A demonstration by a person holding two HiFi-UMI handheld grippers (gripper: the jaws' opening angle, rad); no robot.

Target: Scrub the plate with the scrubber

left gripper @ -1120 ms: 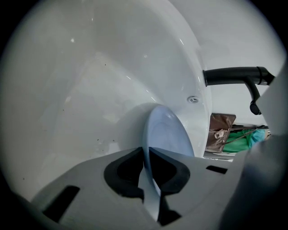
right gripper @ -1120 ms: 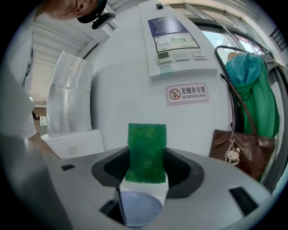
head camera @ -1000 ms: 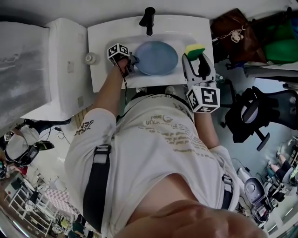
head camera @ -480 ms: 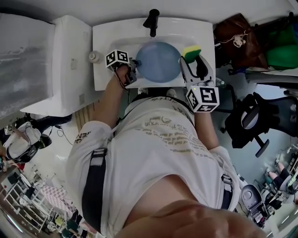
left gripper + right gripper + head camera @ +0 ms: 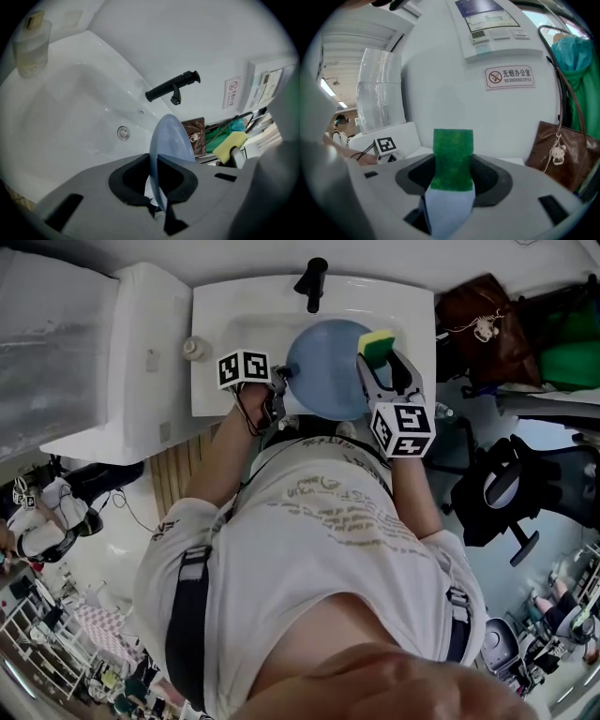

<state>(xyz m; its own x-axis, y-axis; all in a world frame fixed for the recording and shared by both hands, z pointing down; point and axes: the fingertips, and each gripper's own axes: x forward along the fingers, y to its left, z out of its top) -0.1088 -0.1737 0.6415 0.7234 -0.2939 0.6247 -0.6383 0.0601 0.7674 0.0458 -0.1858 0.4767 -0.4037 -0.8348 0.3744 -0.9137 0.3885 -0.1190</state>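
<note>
Pinching the plate point(image 5: 323, 376) by its rim, the left gripper point(image 5: 281, 390) presents it; the right gripper point(image 5: 377, 362), clamped on the scrubber point(image 5: 377, 341), should next press onto its face.

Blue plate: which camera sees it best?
The head view: the plate shows nearly its whole face. The left gripper view catches it edge-on in the left gripper. The right gripper view shows mainly the scrubber.

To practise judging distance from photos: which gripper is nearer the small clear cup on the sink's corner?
Left. The left gripper, clamped on the blue plate, is on the cup's side of the sink; the right gripper, holding the scrubber, is beyond the plate.
</note>
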